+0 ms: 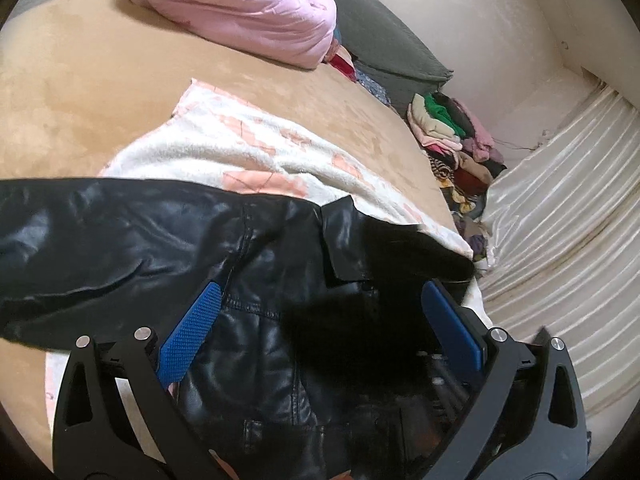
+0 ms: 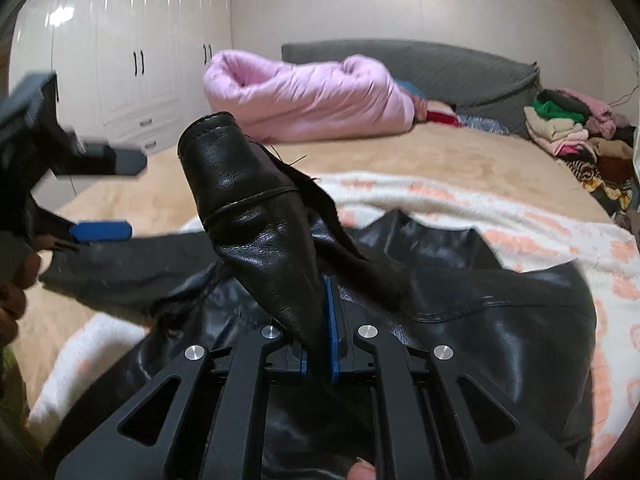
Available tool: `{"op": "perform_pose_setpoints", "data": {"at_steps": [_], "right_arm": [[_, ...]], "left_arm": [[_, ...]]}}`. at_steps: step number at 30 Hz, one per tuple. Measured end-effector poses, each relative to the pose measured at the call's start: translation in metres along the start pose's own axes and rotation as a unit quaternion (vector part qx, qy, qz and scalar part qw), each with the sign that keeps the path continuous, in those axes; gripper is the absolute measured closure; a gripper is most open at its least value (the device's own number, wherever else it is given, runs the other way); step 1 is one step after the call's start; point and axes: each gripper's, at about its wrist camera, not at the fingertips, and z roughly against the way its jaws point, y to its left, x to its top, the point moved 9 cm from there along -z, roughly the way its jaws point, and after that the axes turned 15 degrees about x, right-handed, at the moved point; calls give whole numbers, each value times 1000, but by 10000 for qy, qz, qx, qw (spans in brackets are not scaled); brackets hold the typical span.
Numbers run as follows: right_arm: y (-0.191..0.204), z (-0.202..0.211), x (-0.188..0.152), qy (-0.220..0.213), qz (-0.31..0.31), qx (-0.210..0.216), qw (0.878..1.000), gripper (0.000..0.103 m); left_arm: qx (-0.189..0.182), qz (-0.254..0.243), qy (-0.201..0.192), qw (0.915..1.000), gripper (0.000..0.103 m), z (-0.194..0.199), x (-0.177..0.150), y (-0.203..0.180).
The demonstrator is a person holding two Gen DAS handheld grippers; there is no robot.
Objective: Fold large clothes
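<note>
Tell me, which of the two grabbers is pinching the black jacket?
The right gripper: its blue pads are squeezed shut on a sleeve of the black leather jacket. The left gripper has its jaws wide apart, pinching nothing.

One black leather jacket (image 2: 460,300). One white-and-peach blanket (image 1: 224,152). One pink quilt (image 2: 304,96). One bed (image 1: 80,80). One heap of folded clothes (image 2: 572,128). Two claws: left claw (image 2: 116,196), right claw (image 2: 324,320).

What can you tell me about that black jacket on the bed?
The black jacket looks like shiny, creased leather with stitched seams and a collar flap. It lies spread on a white and peach towel over the tan bed cover. One sleeve stretches out flat to the side. The other sleeve's cuff is lifted, pinched in the right gripper. The left gripper hangs open above it.
</note>
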Motion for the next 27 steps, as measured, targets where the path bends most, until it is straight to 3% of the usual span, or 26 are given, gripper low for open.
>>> {"op": "perform_pose_setpoints", "data": {"at_steps": [5,8,9,10,12,15,18,20,23,27], "right_arm": [[4,-27,-29,361,-49,18,9993,92],[2,-36,-40,548,-70,38,9985,78],[4,-38,-44,627,-75,81,9980,59],[6,-38,-48,768,-90,174,9969,34],[10,-32,-53,857,-64,262,9960,18],[19,-18,-64,1006,19,465,9938,10],[24,7,-71,953,75,572,9938,10],[21,25,-72,807,-11,635,9947,11],[10,50,-72,636,-207,601,9959,24],[-20,70,-73,579,-437,340,9968,36]], "left_arm": [[-79,61,187,9998,9,-9,-13,11],[-74,144,429,9989,9,-21,-25,17],[-115,192,540,9983,9,-26,-29,19],[-138,237,620,9977,9,-29,-32,21],[-131,331,750,9965,9,-36,-36,24],[-14,343,897,9954,9,-45,-44,29],[136,325,1116,9931,9,-57,-54,31],[43,439,1162,9922,9,-63,-56,30],[-28,571,1200,9911,9,-72,-55,26],[123,433,1162,9922,42,-84,-48,16]]}}
